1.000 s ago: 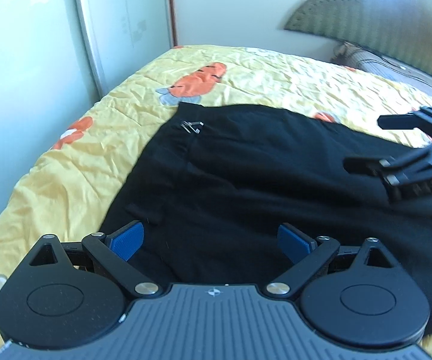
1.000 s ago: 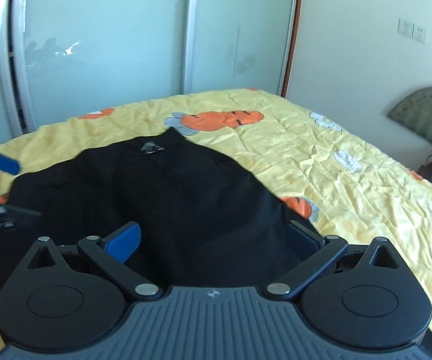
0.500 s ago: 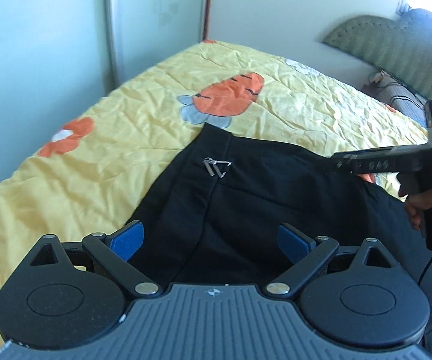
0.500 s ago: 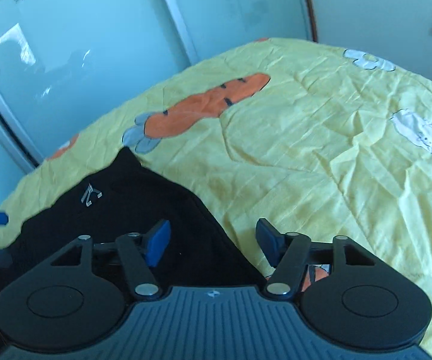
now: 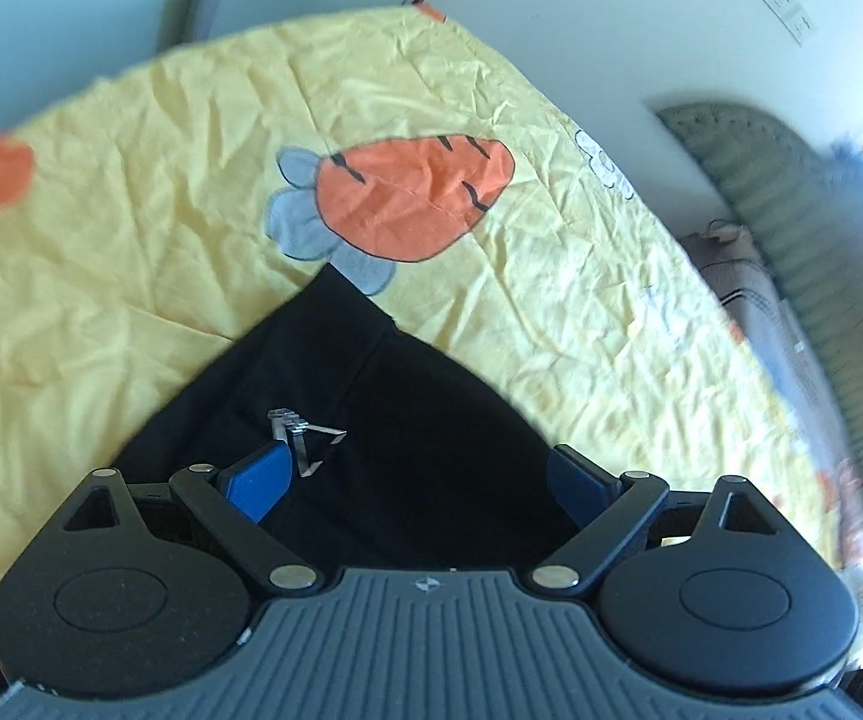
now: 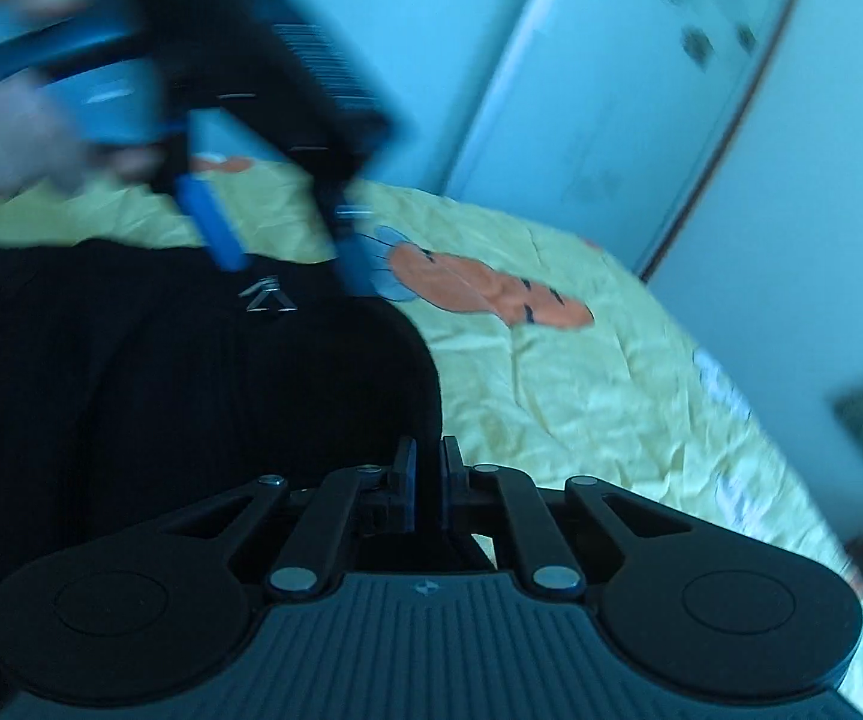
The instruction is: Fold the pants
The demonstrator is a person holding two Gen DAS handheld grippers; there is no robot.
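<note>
Black pants (image 5: 395,420) lie on a yellow bedspread. A corner of the pants with a silver logo (image 5: 302,435) points away from me. My left gripper (image 5: 419,477) is open, its blue fingers straddling that corner just above the cloth. In the right wrist view the pants (image 6: 161,396) fill the left side. My right gripper (image 6: 428,480) is shut on the pants' right edge. The left gripper (image 6: 275,240) also shows there, blurred, hovering over the logo (image 6: 266,297).
The yellow bedspread (image 5: 581,312) with orange carrot prints (image 5: 413,198) covers the bed. Pale sliding wardrobe doors (image 6: 611,90) stand behind the bed. A green headboard (image 5: 791,192) and a pillow are at the right.
My right gripper has closed on the pants' edge. My left gripper has moved forward to the logo corner and stays open. Both views are blurred by motion.
</note>
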